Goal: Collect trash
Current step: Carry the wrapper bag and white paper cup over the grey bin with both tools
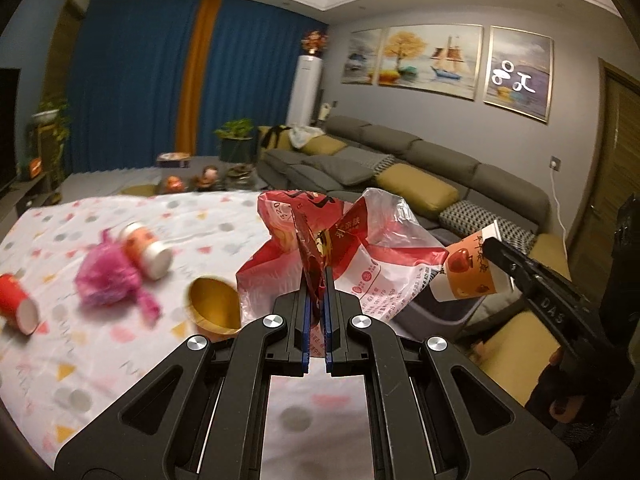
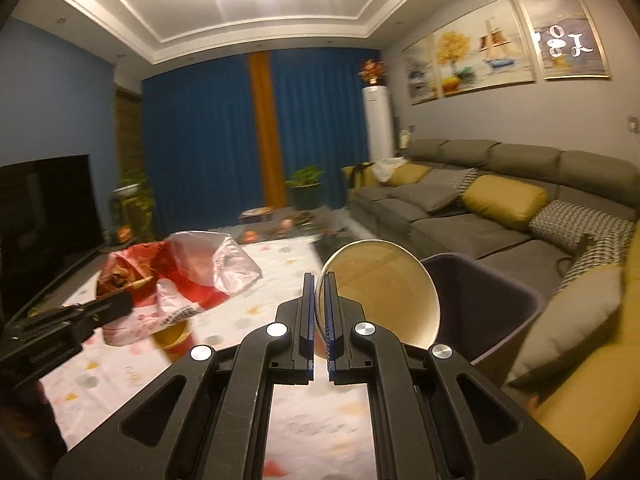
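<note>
My left gripper [image 1: 317,276] is shut on a crumpled red and clear plastic bag [image 1: 344,248] and holds it above the table; the bag also shows in the right wrist view [image 2: 180,280]. My right gripper [image 2: 319,280] is shut on the rim of an orange paper cup [image 2: 380,292], held beside the grey bin [image 2: 492,308]. In the left wrist view the cup [image 1: 472,272] hangs over the bin [image 1: 436,308]. On the dotted tablecloth [image 1: 120,340] lie a gold bowl [image 1: 216,304], a pink crumpled bag [image 1: 108,276], a pink bottle [image 1: 146,250] and a red cup [image 1: 16,304].
A grey sofa [image 1: 400,168] with yellow cushions runs along the right, just behind the bin. A low table with ornaments [image 1: 200,180] stands beyond the tablecloth. A dark TV [image 2: 44,220] is at the left. Blue curtains hang at the back.
</note>
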Demonstrator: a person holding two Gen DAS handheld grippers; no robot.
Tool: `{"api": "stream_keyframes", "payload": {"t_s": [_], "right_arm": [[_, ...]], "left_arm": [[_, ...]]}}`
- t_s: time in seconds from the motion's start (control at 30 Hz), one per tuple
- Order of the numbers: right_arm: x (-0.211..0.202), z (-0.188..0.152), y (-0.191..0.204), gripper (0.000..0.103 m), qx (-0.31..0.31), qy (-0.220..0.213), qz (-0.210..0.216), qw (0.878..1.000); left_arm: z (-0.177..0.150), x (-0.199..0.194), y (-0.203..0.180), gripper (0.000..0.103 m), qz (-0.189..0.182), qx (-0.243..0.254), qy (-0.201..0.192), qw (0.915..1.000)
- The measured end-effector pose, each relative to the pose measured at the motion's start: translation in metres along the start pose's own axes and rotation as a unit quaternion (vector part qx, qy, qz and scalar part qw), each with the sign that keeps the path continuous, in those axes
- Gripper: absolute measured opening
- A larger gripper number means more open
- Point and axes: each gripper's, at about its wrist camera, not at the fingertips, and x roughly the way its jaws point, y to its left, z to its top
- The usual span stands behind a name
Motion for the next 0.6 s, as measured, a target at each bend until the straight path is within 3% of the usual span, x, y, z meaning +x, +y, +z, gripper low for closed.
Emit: {"api": "stream_keyframes", "payload": {"t_s": [0.27,0.6], "right_arm": [[0.023,-0.004,-0.044,0.005,0.013,0.009,-0.056,0.998],[0.040,-0.006,-0.070,0.005,0.016,0.017,-0.086,0.996]], "left_arm": [[0.010,0.060,-0.041,0.004,-0.034,0.013,0.019,0.9992],[0.007,0.133,-0.079,0.004,-0.071,0.024,0.051,0.9959]]}}
